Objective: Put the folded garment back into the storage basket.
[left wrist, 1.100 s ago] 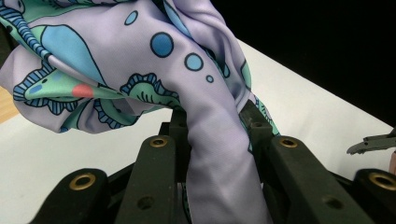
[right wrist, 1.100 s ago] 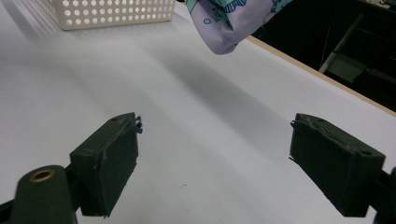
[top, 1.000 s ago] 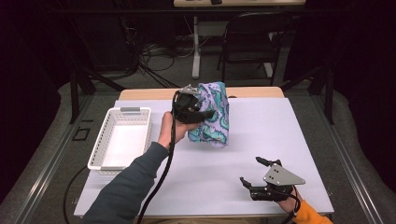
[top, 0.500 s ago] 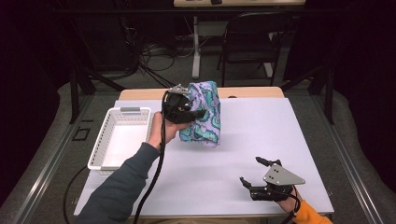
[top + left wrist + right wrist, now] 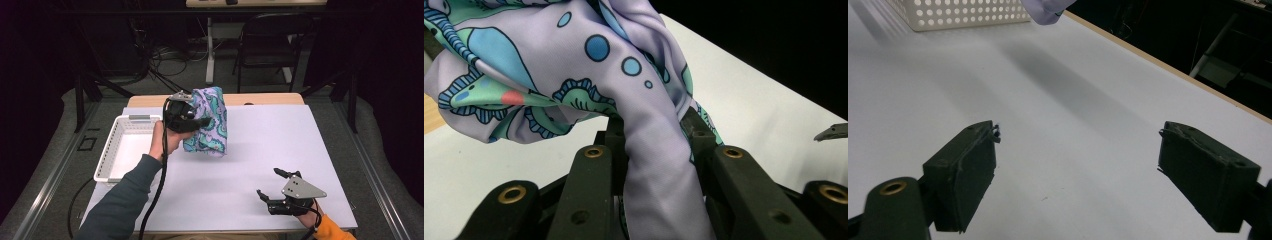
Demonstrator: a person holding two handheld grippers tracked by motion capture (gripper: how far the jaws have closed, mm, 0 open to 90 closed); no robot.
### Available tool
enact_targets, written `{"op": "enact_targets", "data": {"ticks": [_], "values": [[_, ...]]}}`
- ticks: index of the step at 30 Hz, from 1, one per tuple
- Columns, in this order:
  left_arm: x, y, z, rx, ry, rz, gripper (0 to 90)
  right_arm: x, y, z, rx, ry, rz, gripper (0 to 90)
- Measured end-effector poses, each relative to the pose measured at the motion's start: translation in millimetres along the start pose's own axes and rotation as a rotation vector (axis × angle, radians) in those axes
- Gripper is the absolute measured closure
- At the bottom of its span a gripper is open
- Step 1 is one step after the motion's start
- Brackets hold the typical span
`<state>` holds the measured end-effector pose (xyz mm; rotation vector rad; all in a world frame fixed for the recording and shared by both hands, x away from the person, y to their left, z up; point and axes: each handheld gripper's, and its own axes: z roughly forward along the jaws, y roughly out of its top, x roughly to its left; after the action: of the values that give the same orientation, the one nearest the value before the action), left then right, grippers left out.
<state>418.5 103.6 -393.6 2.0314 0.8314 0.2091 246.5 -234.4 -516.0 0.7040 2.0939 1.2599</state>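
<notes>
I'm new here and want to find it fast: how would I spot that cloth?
Look at the white table, then left toward the white basket. Beside it, the left tongs pinch a lilac cloth patterned in teal and blue, the sole colourful thing there.

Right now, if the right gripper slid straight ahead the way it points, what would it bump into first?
Probably nothing soon: the right gripper has bare table ahead. Farther on sits the white basket, roughly in line.

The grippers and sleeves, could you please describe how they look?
Both the left gripper and the right gripper are black with two jaws. The right carries a grey three-cornered plate. A black cable trails from the left. Left sleeve is dark teal, right sleeve orange.
</notes>
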Motion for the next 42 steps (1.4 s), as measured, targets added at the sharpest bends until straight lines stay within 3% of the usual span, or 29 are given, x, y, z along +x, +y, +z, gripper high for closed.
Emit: {"op": "enact_targets", "data": {"ticks": [18, 29, 42], "values": [[8.4, -2.7, -22.9, 0.006, 0.029, 0.017, 72.2, -0.2, 0.1, 0.1, -0.001, -0.002, 0.0, 14.7], [18.5, -7.1, -38.6, -0.004, 0.03, -0.001, 72.1, -0.1, 0.1, 0.0, 0.002, -0.005, -0.002, 14.7], [31.5, -15.5, -58.4, -0.016, 0.06, -0.018, 72.1, -0.4, 0.1, 0.7, 0.0, -0.006, 0.0, 14.7]]}}
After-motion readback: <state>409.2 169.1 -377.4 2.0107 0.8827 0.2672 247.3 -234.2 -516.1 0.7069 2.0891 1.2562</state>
